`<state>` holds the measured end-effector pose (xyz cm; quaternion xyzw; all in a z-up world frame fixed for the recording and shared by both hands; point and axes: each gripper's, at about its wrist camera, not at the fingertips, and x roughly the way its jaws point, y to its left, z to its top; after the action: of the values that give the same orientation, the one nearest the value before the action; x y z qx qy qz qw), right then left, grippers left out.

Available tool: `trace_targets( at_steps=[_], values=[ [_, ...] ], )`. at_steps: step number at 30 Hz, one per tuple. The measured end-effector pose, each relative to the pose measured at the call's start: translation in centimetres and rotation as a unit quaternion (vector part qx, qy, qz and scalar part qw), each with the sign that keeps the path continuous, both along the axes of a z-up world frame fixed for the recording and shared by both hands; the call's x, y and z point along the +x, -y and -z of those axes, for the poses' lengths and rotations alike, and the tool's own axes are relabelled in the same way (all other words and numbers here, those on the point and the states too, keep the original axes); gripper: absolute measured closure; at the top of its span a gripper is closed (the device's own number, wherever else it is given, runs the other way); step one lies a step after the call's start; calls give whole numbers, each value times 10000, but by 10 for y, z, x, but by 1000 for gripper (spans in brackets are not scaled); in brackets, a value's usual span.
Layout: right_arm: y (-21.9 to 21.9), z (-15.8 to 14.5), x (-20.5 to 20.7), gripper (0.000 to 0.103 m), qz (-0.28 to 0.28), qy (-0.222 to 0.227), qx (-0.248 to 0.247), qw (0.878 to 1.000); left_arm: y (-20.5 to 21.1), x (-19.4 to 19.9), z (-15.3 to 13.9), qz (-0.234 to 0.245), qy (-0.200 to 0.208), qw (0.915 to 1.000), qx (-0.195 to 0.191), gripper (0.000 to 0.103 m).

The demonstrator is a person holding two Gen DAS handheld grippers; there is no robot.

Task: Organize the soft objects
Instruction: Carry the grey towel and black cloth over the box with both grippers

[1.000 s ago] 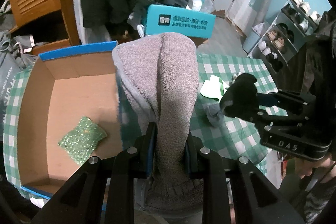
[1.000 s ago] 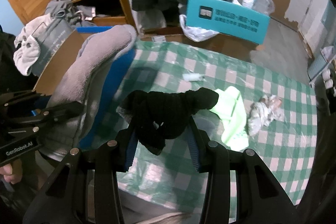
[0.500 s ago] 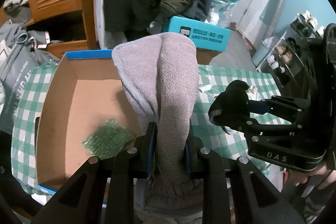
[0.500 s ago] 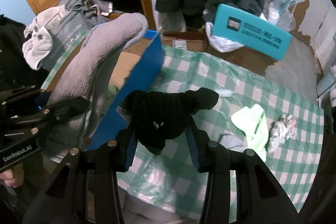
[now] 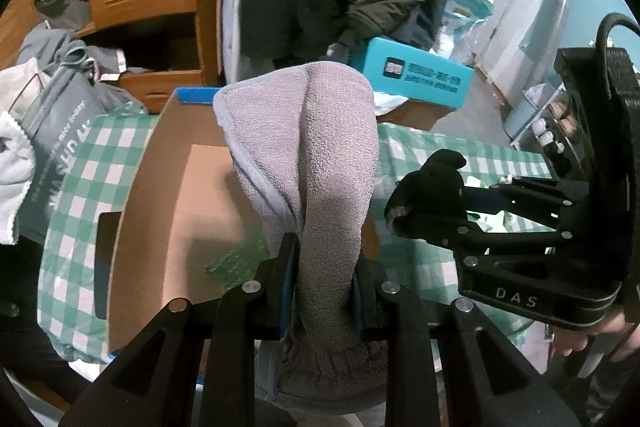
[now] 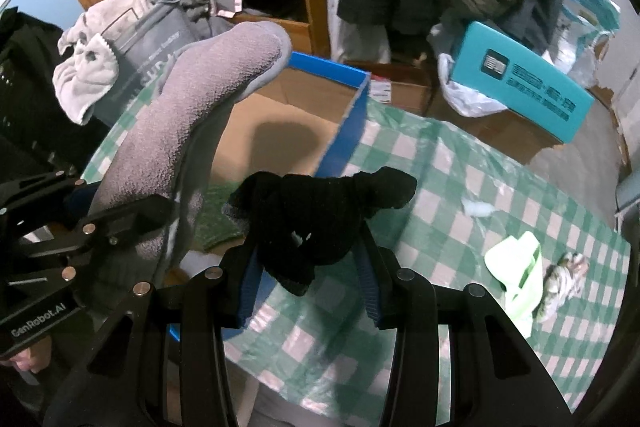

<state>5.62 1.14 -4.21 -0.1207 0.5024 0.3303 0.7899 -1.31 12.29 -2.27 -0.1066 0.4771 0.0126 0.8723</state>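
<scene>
Lengthwise, the grey towel [image 5: 316,163] stands up from the left hand-held gripper [image 5: 322,283] clamping it.

You see a grey towel [image 5: 316,163] of nubbly terry cloth, a black sock [image 6: 320,215] of matt knit, a box [image 5: 168,195] of plain brown cardboard, and a glossy checked plastic tablecloth [image 6: 460,195] at right.

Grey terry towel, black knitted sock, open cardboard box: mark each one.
Grey terry towel [image 5: 320,163], left wrist view, upper fold.
Black knitted sock [image 6: 316,215], right wrist view, bunched middle.
Open cardboard box [image 5: 208,195], left wrist view, inner floor.
</scene>
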Motion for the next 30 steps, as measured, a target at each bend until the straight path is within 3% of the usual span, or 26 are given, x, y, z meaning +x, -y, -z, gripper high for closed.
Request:
trace_targets(
  at_steps=[19,24,30],
  values=[
    [-55,25,0,61,-408,-277,-128,9987,-37,-3,26,-404,-318,9987,-37,78],
    [-61,28,-2,59,-512,-317,-192,9980,-38,-3,28,-458,-363,9983,20,68],
    [-57,26,1,46,-444,-232,-189,9986,-41,-4,27,-527,-356,9979,130,58]
  ],
)
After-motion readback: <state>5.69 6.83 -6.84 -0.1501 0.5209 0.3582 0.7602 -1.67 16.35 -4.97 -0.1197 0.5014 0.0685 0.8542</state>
